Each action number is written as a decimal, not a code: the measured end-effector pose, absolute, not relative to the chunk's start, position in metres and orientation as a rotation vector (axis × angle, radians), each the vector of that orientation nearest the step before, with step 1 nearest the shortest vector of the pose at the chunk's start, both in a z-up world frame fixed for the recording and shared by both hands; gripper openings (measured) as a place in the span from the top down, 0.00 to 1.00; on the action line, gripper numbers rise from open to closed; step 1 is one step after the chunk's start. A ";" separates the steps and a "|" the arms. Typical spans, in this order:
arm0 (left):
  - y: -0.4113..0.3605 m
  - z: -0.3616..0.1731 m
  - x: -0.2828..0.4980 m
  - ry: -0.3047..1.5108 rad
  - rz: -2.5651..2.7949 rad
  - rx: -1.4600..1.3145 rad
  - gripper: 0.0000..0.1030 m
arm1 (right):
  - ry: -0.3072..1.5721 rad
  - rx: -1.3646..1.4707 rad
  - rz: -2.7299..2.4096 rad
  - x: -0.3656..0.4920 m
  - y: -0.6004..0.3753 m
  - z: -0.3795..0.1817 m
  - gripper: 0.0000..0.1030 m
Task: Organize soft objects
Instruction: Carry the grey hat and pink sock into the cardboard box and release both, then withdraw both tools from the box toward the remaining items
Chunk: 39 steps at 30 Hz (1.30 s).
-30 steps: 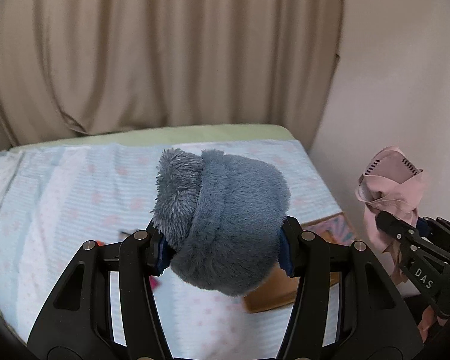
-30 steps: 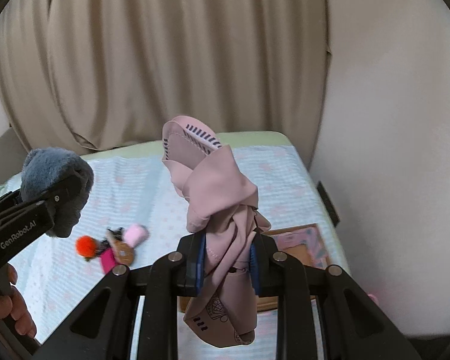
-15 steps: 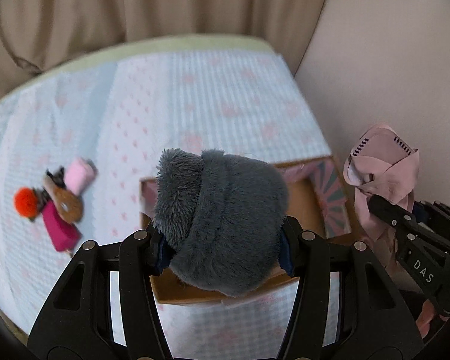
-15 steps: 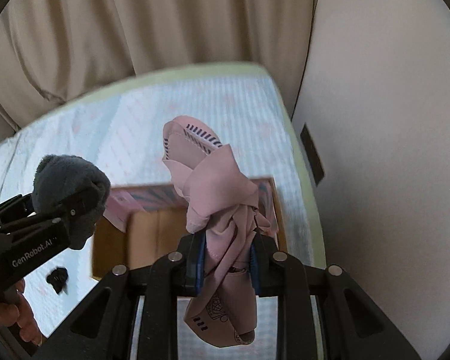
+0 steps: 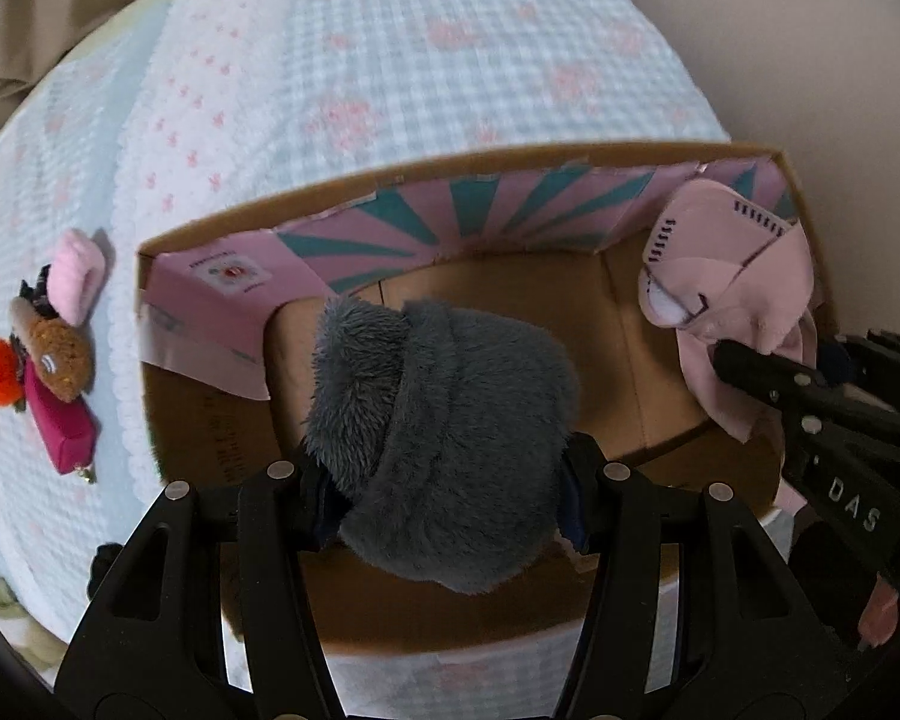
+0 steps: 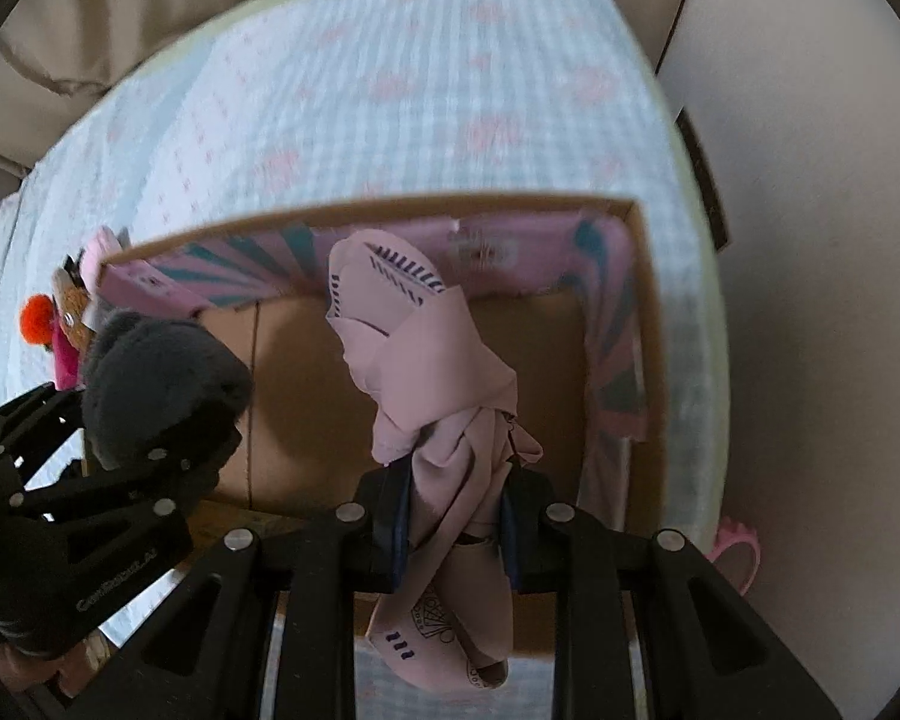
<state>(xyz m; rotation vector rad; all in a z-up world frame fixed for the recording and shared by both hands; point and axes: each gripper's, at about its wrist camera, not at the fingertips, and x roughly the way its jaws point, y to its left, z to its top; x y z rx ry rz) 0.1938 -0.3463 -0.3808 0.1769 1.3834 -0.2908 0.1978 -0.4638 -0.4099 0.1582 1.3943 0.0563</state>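
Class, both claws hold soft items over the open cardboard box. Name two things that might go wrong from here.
1. The pink cloth dangles below the right claw; its tail may drape over the box wall when released.
2. The grey fluffy toy in the left claw might roll out.

Box floor (image 5: 648, 324) partly hidden by grey plush (image 5: 444, 444), bedspread (image 6: 426, 90) blurred, pink item (image 6: 738, 546) cut off behind arm.

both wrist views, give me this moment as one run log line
left tool: shut on grey plush | right tool: shut on pink cloth | both over open cardboard box | nothing released
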 end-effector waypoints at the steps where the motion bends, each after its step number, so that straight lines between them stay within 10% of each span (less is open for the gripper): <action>1: -0.347 -0.386 0.193 1.393 -0.293 0.186 0.47 | 1.400 0.162 0.060 0.200 -0.464 -0.414 0.79; 5: -0.349 -0.395 0.192 1.378 -0.290 0.254 0.01 | 1.415 0.204 0.097 0.205 -0.463 -0.426 0.66; 6: -0.349 -0.394 0.191 1.362 -0.278 0.275 0.00 | 1.414 0.211 0.099 0.206 -0.464 -0.427 0.34; 8: -0.345 -0.387 0.188 1.335 -0.294 0.259 0.00 | 1.419 0.237 0.120 0.205 -0.465 -0.428 0.00; 25: -0.338 -0.367 0.172 1.317 -0.328 0.265 0.01 | 1.375 0.251 0.134 0.193 -0.459 -0.406 0.00; 39: -0.297 -0.259 0.138 1.138 -0.344 0.144 0.00 | 1.149 0.223 -0.005 0.135 -0.454 -0.268 0.00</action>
